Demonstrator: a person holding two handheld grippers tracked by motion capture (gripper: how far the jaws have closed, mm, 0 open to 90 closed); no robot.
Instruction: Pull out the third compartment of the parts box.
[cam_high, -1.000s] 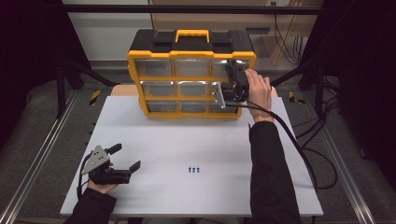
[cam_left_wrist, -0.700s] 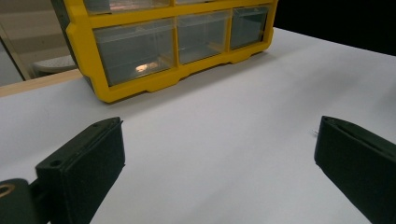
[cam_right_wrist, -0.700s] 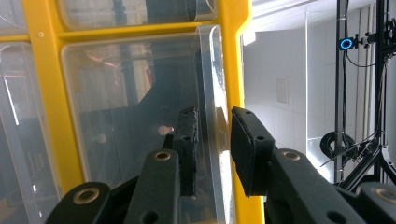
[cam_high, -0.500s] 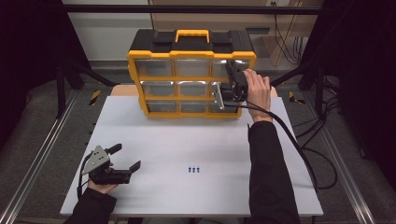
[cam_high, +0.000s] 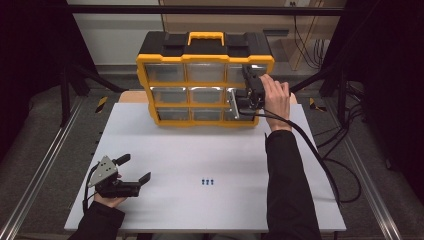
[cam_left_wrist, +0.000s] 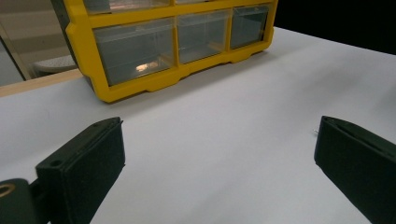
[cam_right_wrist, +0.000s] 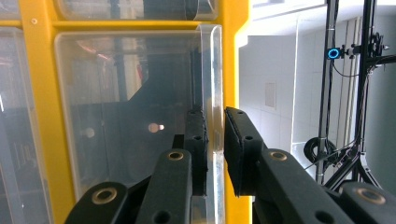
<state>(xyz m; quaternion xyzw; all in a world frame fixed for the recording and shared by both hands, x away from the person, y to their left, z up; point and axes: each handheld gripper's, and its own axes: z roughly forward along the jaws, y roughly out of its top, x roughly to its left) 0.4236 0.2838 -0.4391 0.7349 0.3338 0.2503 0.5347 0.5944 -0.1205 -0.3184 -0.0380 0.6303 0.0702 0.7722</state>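
A yellow and black organizer (cam_high: 205, 88) with clear drawers stands at the back of the white table (cam_high: 200, 145). My right gripper (cam_high: 239, 102) is at its right column, shut on the clear front lip of the middle right drawer (cam_right_wrist: 130, 93); in the right gripper view both jaws of the right gripper (cam_right_wrist: 215, 135) pinch that plastic edge beside the yellow frame (cam_right_wrist: 37, 116). My left gripper (cam_high: 134, 167) rests near the front left of the table, open and holding nothing. The left gripper (cam_left_wrist: 219, 149) faces the organizer's bottom row (cam_left_wrist: 140, 88). Three small blue screws (cam_high: 207, 181) lie mid-table.
Metal rails run along both sides of the table, and a black cable (cam_high: 320, 160) trails from the right gripper off the right edge. Dark frame posts stand behind the organizer. White table surface lies between the screws and the organizer.
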